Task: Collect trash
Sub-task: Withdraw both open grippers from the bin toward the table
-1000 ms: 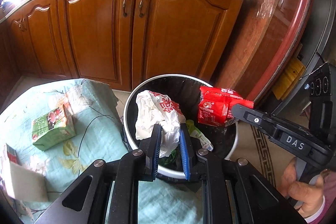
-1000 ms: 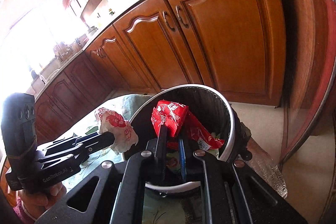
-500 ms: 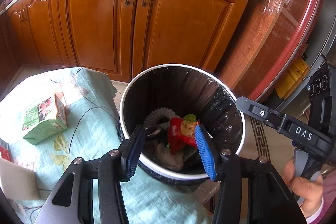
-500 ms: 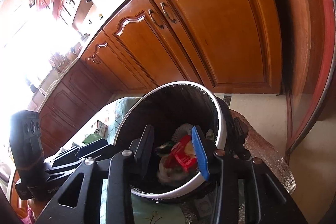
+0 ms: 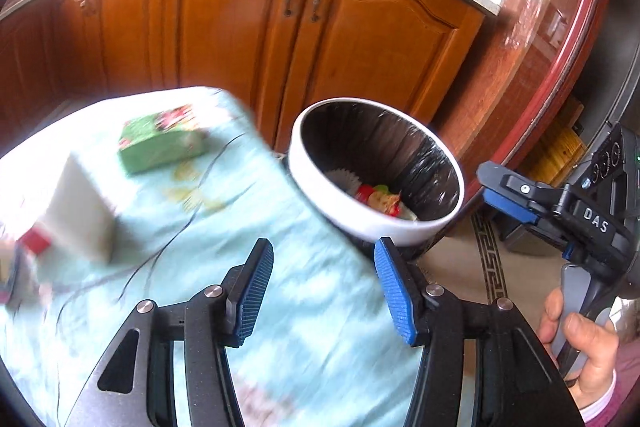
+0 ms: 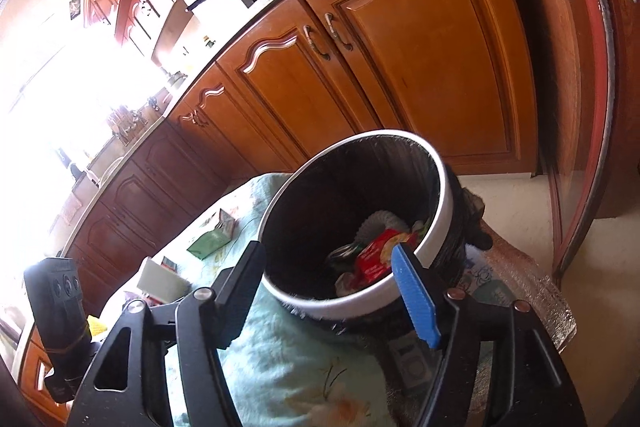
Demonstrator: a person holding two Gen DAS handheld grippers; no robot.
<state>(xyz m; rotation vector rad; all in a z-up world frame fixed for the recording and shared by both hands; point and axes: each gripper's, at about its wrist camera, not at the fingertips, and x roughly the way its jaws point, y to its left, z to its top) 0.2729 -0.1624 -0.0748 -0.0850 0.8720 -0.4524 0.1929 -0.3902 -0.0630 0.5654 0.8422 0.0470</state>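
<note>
Our left tongs (image 5: 324, 285) and right tongs (image 6: 332, 293) hang released, holding nothing. The trash (image 6: 374, 259) lies inside the bin (image 5: 340, 209), just beside the worktop's (image 5: 304, 327) edge; a green carton (image 5: 162, 143) and white box (image 5: 78, 203) sit well apart.

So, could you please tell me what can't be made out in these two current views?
- Left wrist view: the green carton and white box on the tablecloth are motion-blurred; print unreadable.
- Left wrist view: most of the contents of the trash bin are hidden by its near wall.
- Right wrist view: the window side is overexposed; countertop items there are washed out.
- Right wrist view: the left gripper's fingers are hidden behind the right gripper.
</note>
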